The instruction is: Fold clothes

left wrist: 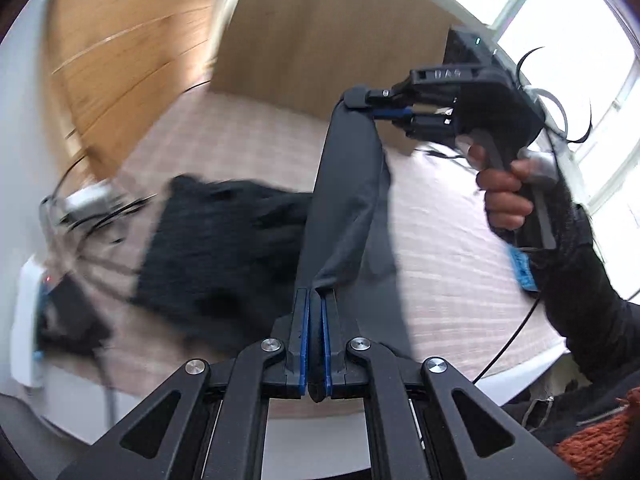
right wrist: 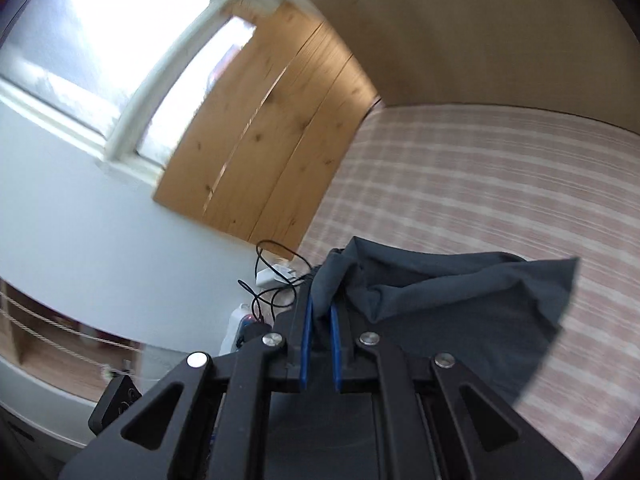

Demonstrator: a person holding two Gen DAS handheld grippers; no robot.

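A dark grey garment (left wrist: 348, 200) hangs stretched in the air above the bed between my two grippers. My left gripper (left wrist: 316, 296) is shut on its near edge. My right gripper (left wrist: 360, 102) is shut on its far edge, higher up, held by a hand in a black glove. In the right wrist view the right gripper (right wrist: 321, 300) pinches the same grey cloth (right wrist: 460, 296), which drapes to the right over the bed. A black fuzzy garment (left wrist: 224, 240) lies flat on the bed at the left.
The bed has a pink plaid sheet (left wrist: 452, 240) (right wrist: 500, 184). A wooden headboard (right wrist: 264, 152) and a window (right wrist: 100, 40) stand behind. A white power strip with cables (right wrist: 276, 276) lies at the bed's edge. An orange knit item (left wrist: 596, 440) is at lower right.
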